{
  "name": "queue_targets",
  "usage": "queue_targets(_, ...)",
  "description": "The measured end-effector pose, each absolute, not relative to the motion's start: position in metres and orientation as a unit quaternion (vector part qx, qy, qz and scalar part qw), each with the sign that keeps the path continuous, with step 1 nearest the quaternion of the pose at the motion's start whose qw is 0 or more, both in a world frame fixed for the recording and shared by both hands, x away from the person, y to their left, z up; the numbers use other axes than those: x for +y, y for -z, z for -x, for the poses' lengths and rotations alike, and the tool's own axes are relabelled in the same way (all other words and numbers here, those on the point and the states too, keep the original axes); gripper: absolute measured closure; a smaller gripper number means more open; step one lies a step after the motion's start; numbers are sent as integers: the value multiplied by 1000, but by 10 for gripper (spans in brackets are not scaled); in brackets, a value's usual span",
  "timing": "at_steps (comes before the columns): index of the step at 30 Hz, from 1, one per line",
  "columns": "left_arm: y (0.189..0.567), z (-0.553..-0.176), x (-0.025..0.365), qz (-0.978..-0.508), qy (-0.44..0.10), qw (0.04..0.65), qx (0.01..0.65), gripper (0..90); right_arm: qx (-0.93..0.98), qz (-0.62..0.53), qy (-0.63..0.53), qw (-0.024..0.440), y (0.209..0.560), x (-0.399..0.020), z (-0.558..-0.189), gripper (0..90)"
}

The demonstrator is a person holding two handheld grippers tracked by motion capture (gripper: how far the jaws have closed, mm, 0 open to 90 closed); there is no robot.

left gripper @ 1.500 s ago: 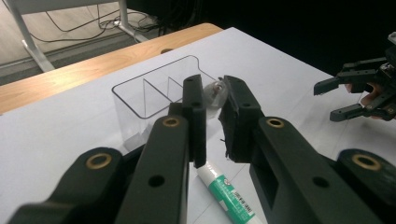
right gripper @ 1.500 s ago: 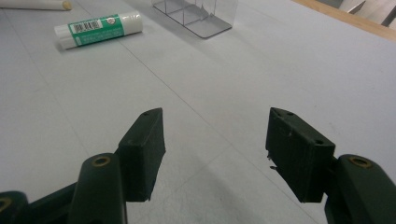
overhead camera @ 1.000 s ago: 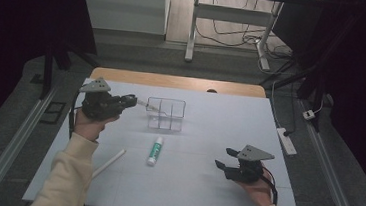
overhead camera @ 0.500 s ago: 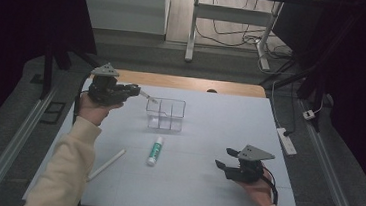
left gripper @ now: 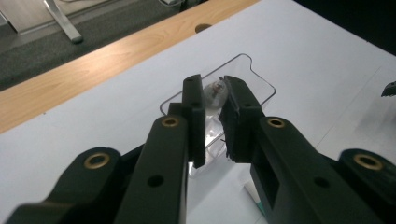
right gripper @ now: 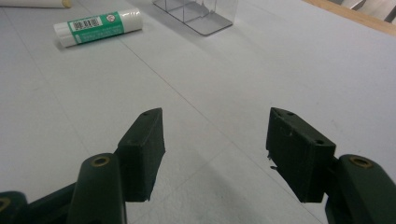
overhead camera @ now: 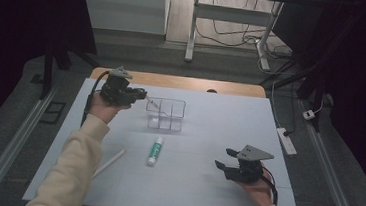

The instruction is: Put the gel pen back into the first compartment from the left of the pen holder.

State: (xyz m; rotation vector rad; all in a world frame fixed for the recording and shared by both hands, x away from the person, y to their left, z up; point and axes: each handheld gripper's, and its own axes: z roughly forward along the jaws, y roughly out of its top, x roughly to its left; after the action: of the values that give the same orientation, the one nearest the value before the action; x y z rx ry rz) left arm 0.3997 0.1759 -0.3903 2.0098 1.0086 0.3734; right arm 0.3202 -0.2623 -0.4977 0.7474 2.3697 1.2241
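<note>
My left gripper [overhead camera: 143, 95] hovers at the far left of the white table, shut on a slim, clear pen-like item [overhead camera: 153, 103]. The item slants down toward the left end of a clear compartment box [overhead camera: 167, 114]. In the left gripper view the item [left gripper: 216, 91] is pinched between the fingertips [left gripper: 212, 93], right over the box [left gripper: 252, 77]; whether its tip is inside I cannot tell. My right gripper [overhead camera: 221, 166] rests low at the near right, open with nothing between its fingers [right gripper: 215, 135].
A white-and-green glue stick [overhead camera: 155, 150] lies in front of the box, also in the right gripper view [right gripper: 98, 27]. A white stick [overhead camera: 109, 162] lies near the left forearm. A wooden strip [overhead camera: 182, 83] runs along the table's far edge.
The left gripper has moved toward the far edge and slightly right, carrying the slim item toward the box. The right gripper has stayed still.
</note>
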Motion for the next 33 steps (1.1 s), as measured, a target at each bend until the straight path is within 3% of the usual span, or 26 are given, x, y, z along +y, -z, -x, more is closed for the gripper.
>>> queue_targets(3, 394, -401, 172, -801, -151, 420, 398, 775, 841, -264, -434, 185, 498, -262, -320, 368)
queue_targets(7, 394, -397, 173, -791, -160, 429, 405, 487, 841, -265, -433, 186, 498, -263, -320, 368)
queue_targets(10, 395, -391, 177, -788, -164, 434, 406, 412, 840, -267, -435, 186, 497, -264, -320, 367)
queue_targets(33, 423, -351, 197, -791, -169, 431, 400, 405, 839, -270, -434, 188, 497, -263, -320, 367)
